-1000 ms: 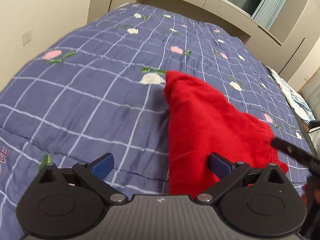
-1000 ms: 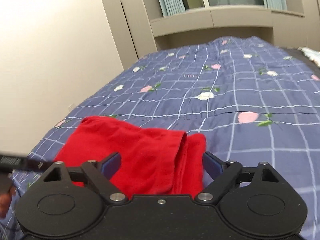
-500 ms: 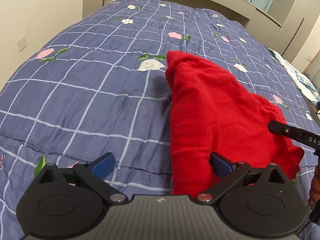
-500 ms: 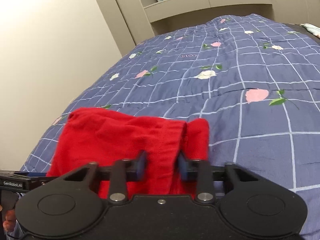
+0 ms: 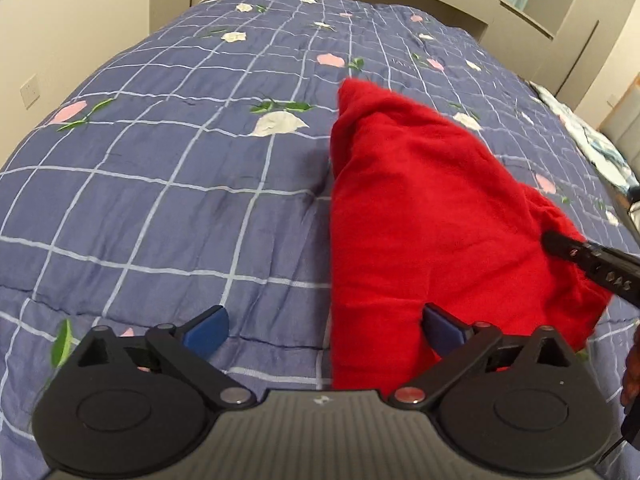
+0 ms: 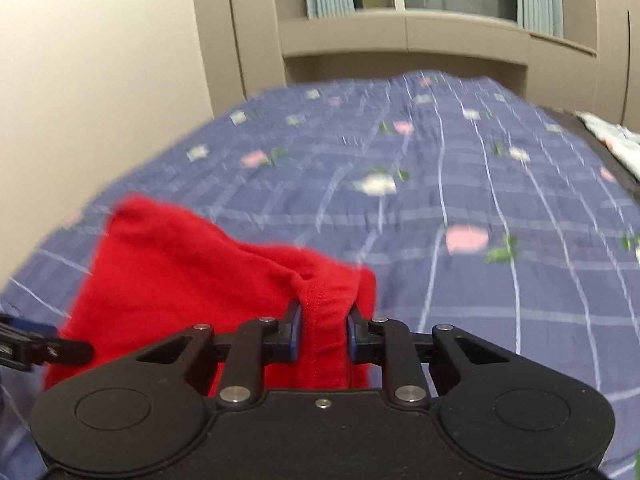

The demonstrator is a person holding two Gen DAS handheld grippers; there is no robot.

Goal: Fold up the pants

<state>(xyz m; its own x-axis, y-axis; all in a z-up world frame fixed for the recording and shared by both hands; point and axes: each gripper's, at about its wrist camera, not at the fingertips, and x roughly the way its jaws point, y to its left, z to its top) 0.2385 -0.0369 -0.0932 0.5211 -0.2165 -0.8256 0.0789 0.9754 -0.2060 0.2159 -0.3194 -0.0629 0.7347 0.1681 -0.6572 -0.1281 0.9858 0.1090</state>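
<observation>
The red pants (image 5: 420, 208) lie folded in a wedge on the blue checked bedspread (image 5: 168, 184). My left gripper (image 5: 322, 330) is open and empty, low over the near edge of the pants, its right finger over the red cloth. My right gripper (image 6: 322, 334) is shut on the bunched waistband edge of the pants (image 6: 192, 280) and holds it raised off the bed. Its finger shows as a black bar in the left wrist view (image 5: 588, 260) at the pants' right corner.
The bedspread (image 6: 500, 220) stretches far ahead to a beige headboard shelf (image 6: 420, 40) under a window. A beige wall (image 6: 100, 80) runs along the left side. A light patterned cloth (image 5: 600, 148) lies at the bed's right edge.
My right gripper closed on the waistband edge and lifted it, tilting its view upward. My left gripper stayed open and shifted slightly over the near edge.
</observation>
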